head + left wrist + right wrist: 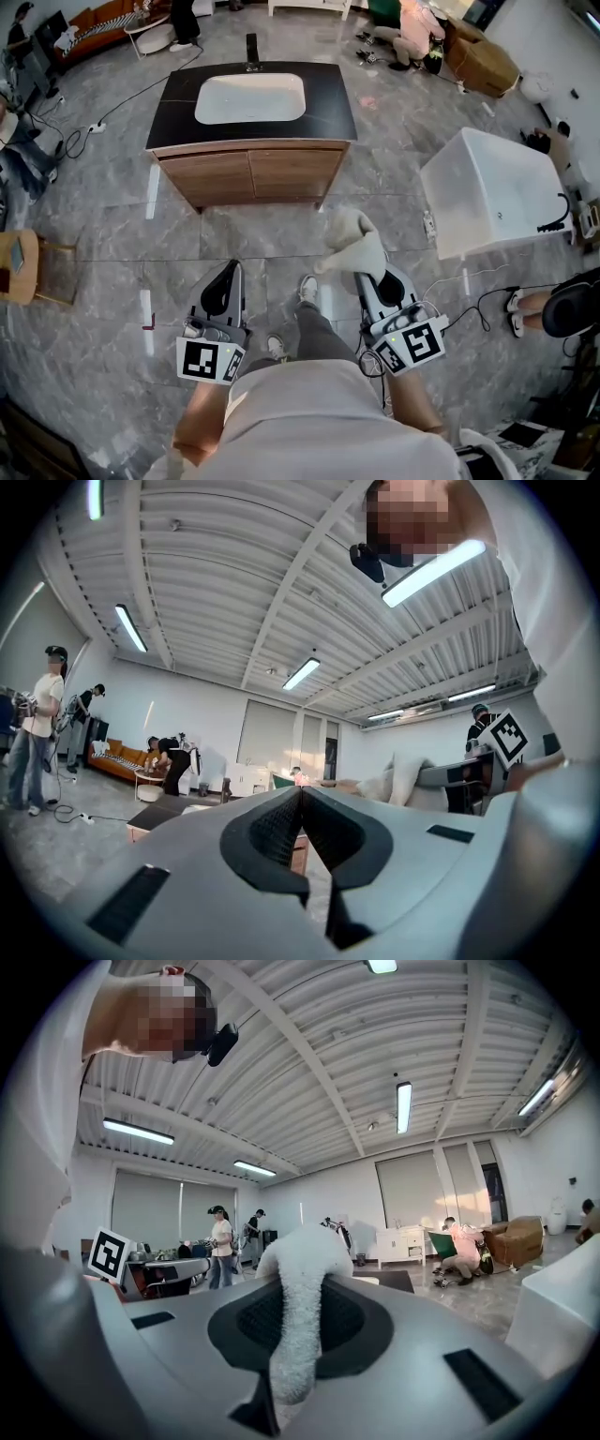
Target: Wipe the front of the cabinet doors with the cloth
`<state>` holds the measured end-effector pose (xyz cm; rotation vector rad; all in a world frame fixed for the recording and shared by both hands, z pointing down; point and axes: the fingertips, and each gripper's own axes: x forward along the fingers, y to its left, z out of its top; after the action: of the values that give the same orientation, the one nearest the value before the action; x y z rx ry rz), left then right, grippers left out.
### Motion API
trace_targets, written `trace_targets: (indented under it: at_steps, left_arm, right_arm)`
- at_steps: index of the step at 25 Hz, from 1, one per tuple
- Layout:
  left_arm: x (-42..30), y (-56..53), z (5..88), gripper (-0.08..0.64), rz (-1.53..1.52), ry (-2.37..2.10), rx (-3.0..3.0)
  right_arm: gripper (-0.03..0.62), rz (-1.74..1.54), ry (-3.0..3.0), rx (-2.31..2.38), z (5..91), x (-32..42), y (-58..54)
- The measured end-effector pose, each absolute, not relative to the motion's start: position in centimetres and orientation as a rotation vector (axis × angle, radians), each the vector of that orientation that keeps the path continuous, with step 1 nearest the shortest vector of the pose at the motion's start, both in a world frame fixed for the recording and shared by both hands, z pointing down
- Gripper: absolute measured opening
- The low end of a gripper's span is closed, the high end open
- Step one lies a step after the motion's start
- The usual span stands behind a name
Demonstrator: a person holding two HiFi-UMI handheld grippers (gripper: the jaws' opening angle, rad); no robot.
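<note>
The cabinet doors (251,173), two wood-grain fronts under a dark top with a white sink (250,97), stand well apart from both grippers, across bare grey floor. The right gripper (300,1321) is clamped on the white cloth (354,246), which bunches out towards the cabinet. The left gripper (302,799) has its jaws pressed together with nothing between them. The approach seems not yet done. To wipe well, I judge the person must close in and crouch, press the loose bunch flat on a door, and sweep in overlapping passes. No brand or writing is readable; only square black-and-white markers (210,361) show.
</note>
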<state>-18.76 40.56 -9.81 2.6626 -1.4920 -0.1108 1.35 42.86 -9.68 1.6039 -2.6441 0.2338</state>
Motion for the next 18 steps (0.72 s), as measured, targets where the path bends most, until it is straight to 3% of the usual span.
trace_targets:
  at_steps: [18]
  left_arm:
    - [-11.4, 16.9, -11.6, 0.018, -0.035, -1.799, 2.571]
  right_arm:
    - [0.067, 0.328, -2.849, 1.19, -6.7, 5.6, 15.9]
